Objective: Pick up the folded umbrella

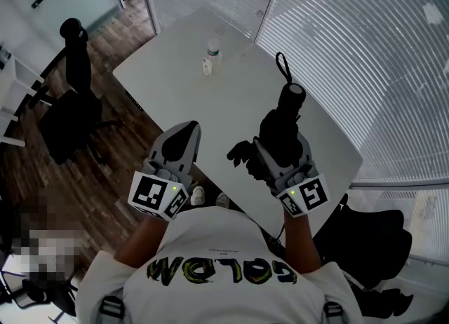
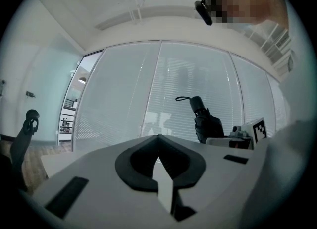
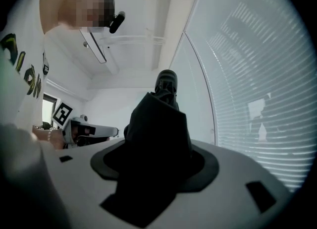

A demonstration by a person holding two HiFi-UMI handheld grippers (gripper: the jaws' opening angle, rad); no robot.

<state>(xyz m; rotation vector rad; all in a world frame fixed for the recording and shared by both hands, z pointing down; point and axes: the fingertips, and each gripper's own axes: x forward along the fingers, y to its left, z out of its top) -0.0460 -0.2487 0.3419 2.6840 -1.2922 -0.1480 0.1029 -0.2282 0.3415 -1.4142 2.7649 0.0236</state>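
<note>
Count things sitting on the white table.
1: a small bottle near the table's far end. The folded umbrella is gripped in the right gripper, not counted. Something at the near edge may be hidden.

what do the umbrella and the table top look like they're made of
The folded umbrella: black fabric by its look, matte, bunched in soft creases; its handle looks like hard dark plastic. The table top: smooth white, faint sheen, probably laminate or painted board; the pictures cannot settle which.

Office: swivel chair (image 1: 74, 95), window blinds (image 1: 365, 77)
</note>
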